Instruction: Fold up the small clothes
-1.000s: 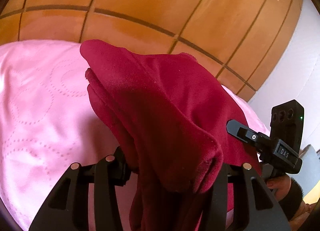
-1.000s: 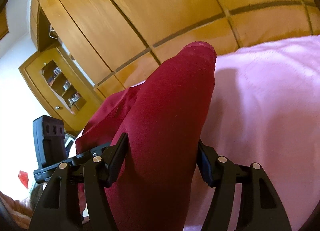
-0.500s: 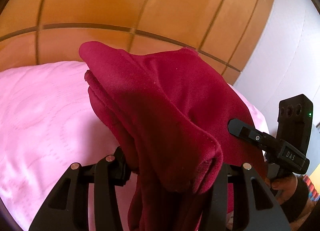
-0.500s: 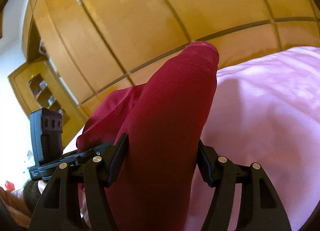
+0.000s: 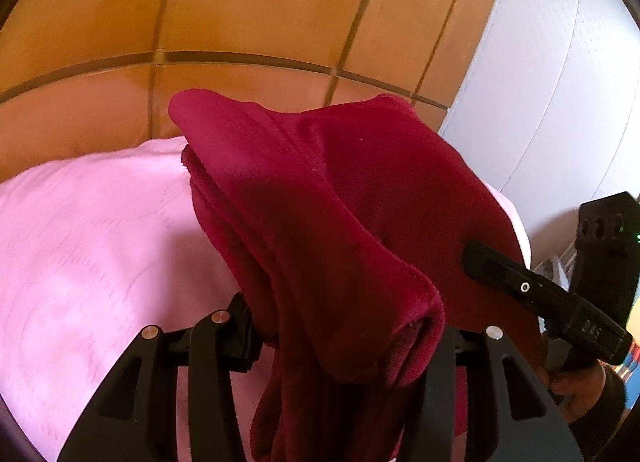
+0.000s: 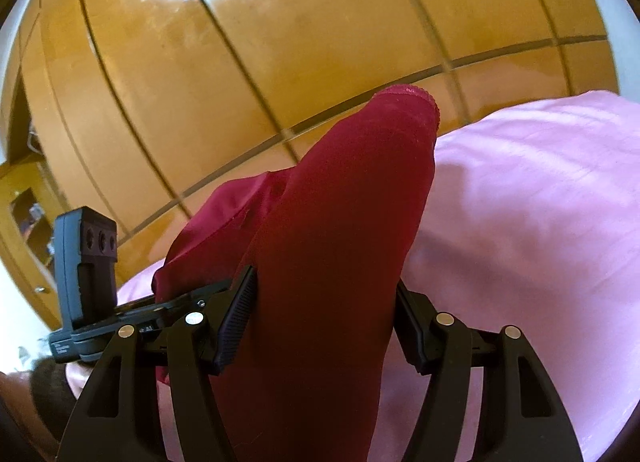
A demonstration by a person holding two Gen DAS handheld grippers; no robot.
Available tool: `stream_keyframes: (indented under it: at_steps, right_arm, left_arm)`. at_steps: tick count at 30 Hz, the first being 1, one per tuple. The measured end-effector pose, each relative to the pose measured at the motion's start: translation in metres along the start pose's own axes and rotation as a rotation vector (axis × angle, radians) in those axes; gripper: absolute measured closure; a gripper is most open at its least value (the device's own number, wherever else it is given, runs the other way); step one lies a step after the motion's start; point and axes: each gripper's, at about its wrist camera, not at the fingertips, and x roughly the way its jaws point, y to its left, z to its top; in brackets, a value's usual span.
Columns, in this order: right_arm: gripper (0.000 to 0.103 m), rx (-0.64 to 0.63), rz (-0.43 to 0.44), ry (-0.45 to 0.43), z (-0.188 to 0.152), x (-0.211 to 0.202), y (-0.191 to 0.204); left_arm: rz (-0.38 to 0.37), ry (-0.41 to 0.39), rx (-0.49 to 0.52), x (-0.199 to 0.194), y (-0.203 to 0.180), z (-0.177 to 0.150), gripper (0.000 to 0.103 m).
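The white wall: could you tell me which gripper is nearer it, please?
Right. The right gripper sits toward the white wall; the left gripper is farther, both shut on the red garment.

A dark red garment point(image 5: 328, 222) of soft, matt knit cloth, faintly fuzzy, with a stitched hem and a small scalloped trim at one edge. It drapes over a bed point(image 5: 92, 246) covered in pale pink cloth with a slight satin sheen and a quilted pattern of stitched dotted curves. Behind stands a wooden wardrobe point(image 6: 280, 42), honey-coloured and varnished to a high gloss that mirrors a bright light, its panels divided by darker inlaid strips. The left hand-held gripper point(image 5: 344, 346) and right hand-held gripper point(image 6: 324, 330) are matt black plastic with small shiny metal pins; the right one's pads point(image 6: 236, 322) are finely ribbed. A white wall point(image 5: 560, 62) looks smooth and matt.
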Motion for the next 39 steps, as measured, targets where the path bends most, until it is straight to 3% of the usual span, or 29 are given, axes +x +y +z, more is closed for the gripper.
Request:
stream_keyframes:
  at_steps: [5,9,11,13,16,18,22,24,27,29,31,33,39]
  right_arm:
    - [0.039,0.018,-0.085,-0.035,0.006,0.009,-0.022]
    - [0.039,0.058,-0.132,-0.002,-0.002,0.027,-0.045]
    - [0.039,0.100,-0.158,0.029,-0.010,0.035,-0.058]
    - [0.035,0.193,-0.120,0.058,-0.016,0.042,-0.077]
    - [0.032,0.252,-0.067,0.078,-0.020,0.046,-0.091]
    - [0.028,0.239,-0.076,0.084,-0.020,0.044,-0.086]
    - [0.014,0.200,-0.160,0.076,-0.026,0.028,-0.078]
    - [0.011,0.193,-0.227,0.037,-0.028,0.011,-0.074]
    - [0.009,0.223,-0.291,-0.031,-0.024,-0.006,-0.076]
    - [0.007,0.246,-0.309,-0.053,-0.018,-0.008,-0.080]
    - [0.007,0.243,-0.343,-0.014,-0.014,0.001,-0.081]
    - [0.004,0.221,-0.377,0.014,-0.016,0.007,-0.083]
    - [0.004,0.164,-0.443,0.043,-0.026,0.017,-0.084]
  left_arm:
    - [0.015,0.026,0.052,0.034,-0.010,0.013,0.057]
    - [0.061,0.085,0.046,0.069,-0.003,0.014,0.055]
    - [0.071,0.086,0.011,0.076,0.008,0.010,0.049]
    - [0.032,0.091,-0.058,0.077,0.024,0.006,0.036]
    - [-0.036,0.112,-0.161,0.080,0.044,0.001,0.031]
    - [-0.035,0.112,-0.164,0.076,0.045,0.000,0.026]
    - [0.040,0.067,-0.153,0.059,0.040,0.000,0.022]
    - [0.085,-0.037,-0.142,0.035,0.029,-0.003,0.022]
    - [0.119,-0.128,-0.089,0.011,0.014,-0.005,0.019]
    - [0.179,-0.112,-0.021,0.016,0.002,-0.005,0.019]
    - [0.254,-0.067,0.018,0.031,0.000,-0.004,0.019]
    - [0.320,-0.014,0.002,0.045,0.010,-0.005,0.018]
    - [0.313,0.014,-0.049,0.052,0.027,-0.005,0.011]
